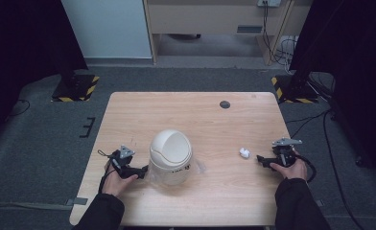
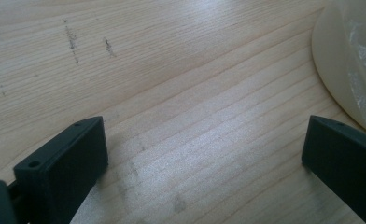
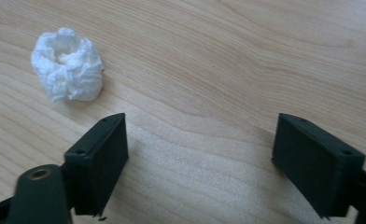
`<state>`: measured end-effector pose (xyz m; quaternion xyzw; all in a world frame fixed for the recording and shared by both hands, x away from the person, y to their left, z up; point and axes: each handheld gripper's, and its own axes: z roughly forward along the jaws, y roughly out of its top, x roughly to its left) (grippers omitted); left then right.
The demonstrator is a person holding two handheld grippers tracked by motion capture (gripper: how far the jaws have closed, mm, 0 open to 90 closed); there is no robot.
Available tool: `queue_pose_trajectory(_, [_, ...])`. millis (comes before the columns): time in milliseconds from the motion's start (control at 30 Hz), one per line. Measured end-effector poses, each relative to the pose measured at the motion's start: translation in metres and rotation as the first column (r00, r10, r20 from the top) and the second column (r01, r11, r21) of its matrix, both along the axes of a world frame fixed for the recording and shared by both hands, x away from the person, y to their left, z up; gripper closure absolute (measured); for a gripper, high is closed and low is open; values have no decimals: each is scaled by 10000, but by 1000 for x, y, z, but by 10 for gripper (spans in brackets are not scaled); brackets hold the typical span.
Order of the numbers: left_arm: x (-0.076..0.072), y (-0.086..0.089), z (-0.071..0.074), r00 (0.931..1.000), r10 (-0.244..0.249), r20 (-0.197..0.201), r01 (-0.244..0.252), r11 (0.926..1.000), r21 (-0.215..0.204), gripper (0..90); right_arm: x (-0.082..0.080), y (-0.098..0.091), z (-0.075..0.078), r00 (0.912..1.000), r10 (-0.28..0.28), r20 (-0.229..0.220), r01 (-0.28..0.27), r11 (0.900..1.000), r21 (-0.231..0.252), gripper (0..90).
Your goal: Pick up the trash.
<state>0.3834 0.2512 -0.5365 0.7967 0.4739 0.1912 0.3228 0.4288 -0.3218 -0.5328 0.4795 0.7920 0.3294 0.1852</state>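
On the wooden table [image 1: 210, 120] stands a cream bin with a domed swing lid [image 1: 170, 155], a little left of the middle and toward the near edge. A thin clear plastic liner [image 2: 363, 56] shows at its base. A small crumpled white tissue [image 1: 244, 153] lies on the wood at about 3 o'clock from the bin, well apart from it.

The left gripper [image 1: 140, 171] is just beside the bin, at its 9 o'clock side, held low by the person's left hand [image 1: 115, 182]. In the left gripper view its jaws stand wide apart with only bare wood between them – the bin's curved wall is at 2 o'clock, near the right jaw, but I cannot tell if it touches.

The right gripper [image 1: 262, 159] is at 3 o'clock from the tissue, near it but not touching, and points toward it. In the right gripper view [image 3: 200, 149] the jaws are also wide open and hold nothing – the tissue lies at 11 o'clock, ahead of the left jaw.

A small dark round spot [image 1: 225, 104] sits near the table's far edge.
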Motion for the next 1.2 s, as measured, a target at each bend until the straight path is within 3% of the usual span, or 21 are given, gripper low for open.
queue_pose_trajectory(100, [0,0,0,10000,9,1,-9,10000,-3,0,-1,-1,3,9998,50,-188,-44,9996,282,251])
queue_pose_trajectory(533, [-1,-1,0,10000,37,-2,-37,10000,25,0,-4,0,26,9961,-248,852,150,9933,1144,242])
queue_pose_trajectory(633, [-1,-1,0,10000,47,2,-47,10000,31,0,-6,2,38,9905,-299,1341,102,9894,1452,241])
queue_pose_trajectory(933, [-1,-1,0,10000,47,-2,-47,10000,31,0,-9,9,62,9806,-318,1932,-65,9809,1943,242])
queue_pose_trajectory(1200, [-1,-1,0,10000,49,-1,-49,10000,35,0,-14,15,89,9613,-230,2747,-427,9721,2308,240])
